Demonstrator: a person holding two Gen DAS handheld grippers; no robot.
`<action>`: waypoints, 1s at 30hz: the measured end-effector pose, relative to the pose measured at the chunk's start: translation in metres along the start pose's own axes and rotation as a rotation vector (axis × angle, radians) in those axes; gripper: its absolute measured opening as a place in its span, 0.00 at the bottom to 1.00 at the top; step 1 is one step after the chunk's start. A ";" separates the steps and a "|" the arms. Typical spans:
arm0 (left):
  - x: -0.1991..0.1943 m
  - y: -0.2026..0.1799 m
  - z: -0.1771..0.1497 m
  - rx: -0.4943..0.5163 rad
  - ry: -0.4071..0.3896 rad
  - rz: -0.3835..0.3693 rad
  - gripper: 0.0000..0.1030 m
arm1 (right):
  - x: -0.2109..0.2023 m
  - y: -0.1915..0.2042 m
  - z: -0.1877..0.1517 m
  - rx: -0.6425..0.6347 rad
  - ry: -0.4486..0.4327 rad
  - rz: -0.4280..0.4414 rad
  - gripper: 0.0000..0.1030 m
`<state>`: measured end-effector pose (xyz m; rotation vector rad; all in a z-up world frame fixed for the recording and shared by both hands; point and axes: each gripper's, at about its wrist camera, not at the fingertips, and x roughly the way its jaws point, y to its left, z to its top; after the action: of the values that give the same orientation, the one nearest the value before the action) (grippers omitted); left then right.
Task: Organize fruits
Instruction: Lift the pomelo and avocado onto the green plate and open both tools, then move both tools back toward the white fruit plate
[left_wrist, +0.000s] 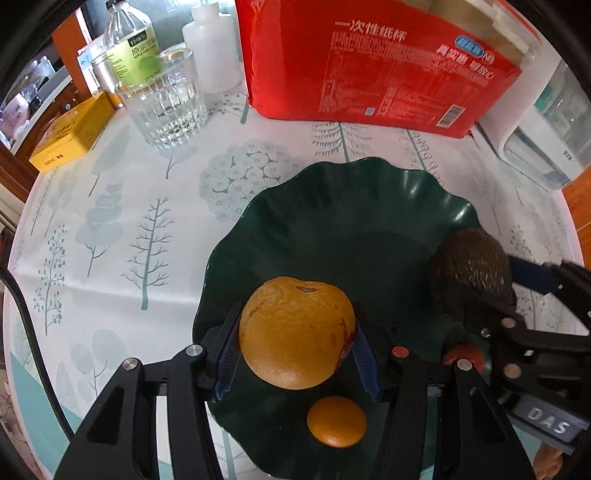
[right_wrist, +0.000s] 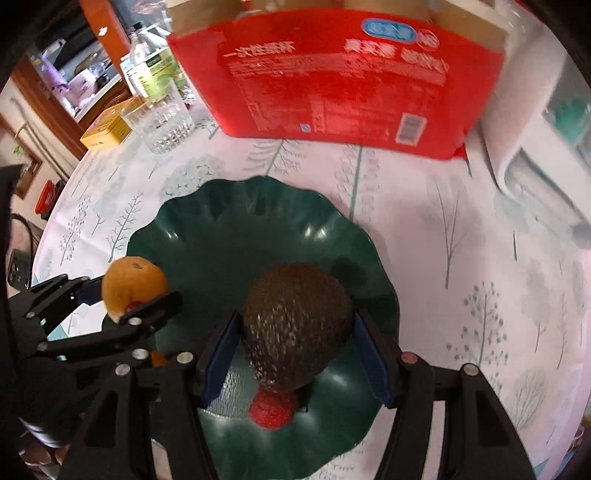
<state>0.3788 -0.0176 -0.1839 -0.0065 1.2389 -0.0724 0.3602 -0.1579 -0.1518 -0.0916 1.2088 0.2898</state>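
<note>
Both pairs of jaws are closed on fruit above a dark green plate (left_wrist: 332, 206) with a glossy, wavy rim. Its blue ribbed pads pressing each side, the left gripper (left_wrist: 295, 354) holds a large orange (left_wrist: 295, 332) with dimpled, slightly scuffed skin. Likewise, the right gripper (right_wrist: 295, 354) clamps a brown, fuzzy kiwi (right_wrist: 295, 321). On the plate lie a small smooth orange (left_wrist: 337, 421) and a bumpy red fruit (right_wrist: 271, 411); the first is plain only from the left wrist, the second only from the right. Behind the plate, on a tree-patterned tablecloth (left_wrist: 122, 229), stand a red paper bag (left_wrist: 369, 62), a ribbed glass (left_wrist: 166, 107), a yellow tin (left_wrist: 70, 134) and bottles (left_wrist: 129, 40).
</note>
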 end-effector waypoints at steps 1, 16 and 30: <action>0.002 0.001 0.000 -0.001 0.006 0.001 0.52 | -0.001 0.001 0.001 0.000 -0.009 0.006 0.61; -0.040 -0.003 -0.018 0.012 -0.081 -0.008 0.75 | -0.028 0.004 -0.008 0.013 -0.066 0.071 0.61; -0.116 0.000 -0.074 0.013 -0.151 -0.005 0.75 | -0.080 0.015 -0.050 0.018 -0.109 0.096 0.61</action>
<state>0.2709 -0.0081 -0.0983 -0.0037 1.0875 -0.0828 0.2851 -0.1686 -0.0940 -0.0026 1.1088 0.3632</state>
